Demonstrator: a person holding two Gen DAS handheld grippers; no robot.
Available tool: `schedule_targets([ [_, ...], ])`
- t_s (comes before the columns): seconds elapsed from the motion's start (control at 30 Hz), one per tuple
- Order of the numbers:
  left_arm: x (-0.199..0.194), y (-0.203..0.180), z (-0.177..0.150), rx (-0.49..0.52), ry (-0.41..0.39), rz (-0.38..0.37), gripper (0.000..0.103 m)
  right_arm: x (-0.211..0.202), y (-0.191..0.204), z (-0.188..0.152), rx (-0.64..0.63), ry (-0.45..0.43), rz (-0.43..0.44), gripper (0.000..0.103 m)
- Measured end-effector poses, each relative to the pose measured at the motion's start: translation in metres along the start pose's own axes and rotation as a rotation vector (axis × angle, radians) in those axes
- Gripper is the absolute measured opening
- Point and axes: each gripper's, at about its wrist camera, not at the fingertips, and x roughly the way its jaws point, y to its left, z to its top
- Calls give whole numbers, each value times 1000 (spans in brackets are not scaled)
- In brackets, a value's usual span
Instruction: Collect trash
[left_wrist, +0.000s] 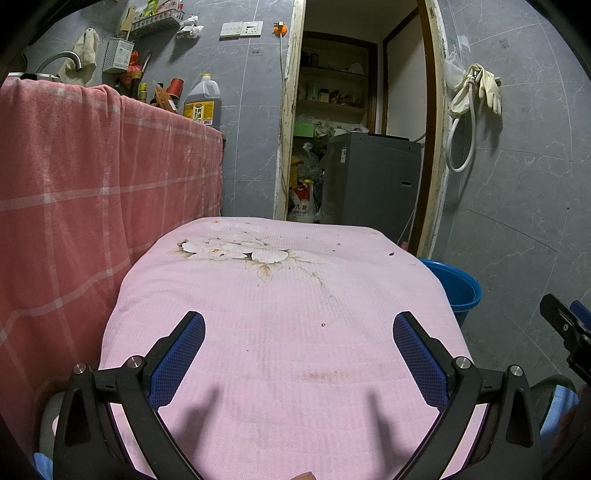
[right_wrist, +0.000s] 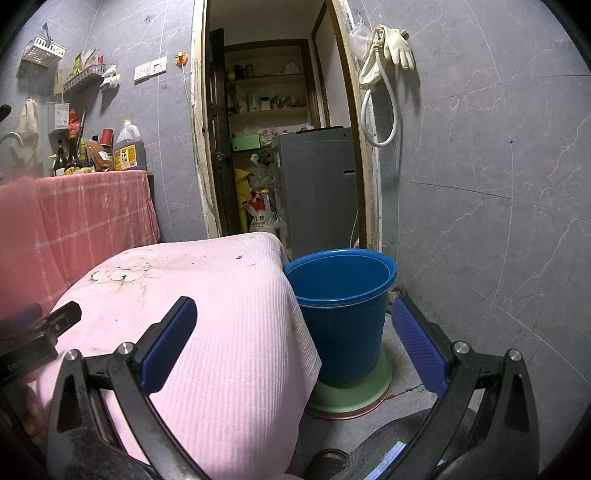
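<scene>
Both tongs gape wide and empty: the left gripper (left_wrist: 299, 325) above the pink cloth (left_wrist: 280, 332), the right gripper (right_wrist: 295, 317) facing the blue bucket (right_wrist: 341, 314). The trash is only small dark crumbs (left_wrist: 390, 254) near the cloth's far edge; a fine pinch with the fingertips would likely serve best, then a drop into the bucket just beside the cloth.

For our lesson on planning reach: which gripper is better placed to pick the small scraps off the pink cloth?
Probably the left gripper: open, it hangs centred over the pink cloth facing the scraps. The right gripper, also open, straddles the cloth's edge and the blue bucket.
</scene>
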Motion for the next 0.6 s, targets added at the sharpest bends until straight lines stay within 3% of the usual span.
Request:
schedule_targets([
  [0.6, 1, 1, -2, 0, 2, 0, 100, 0, 0, 0, 0, 0, 0, 103],
])
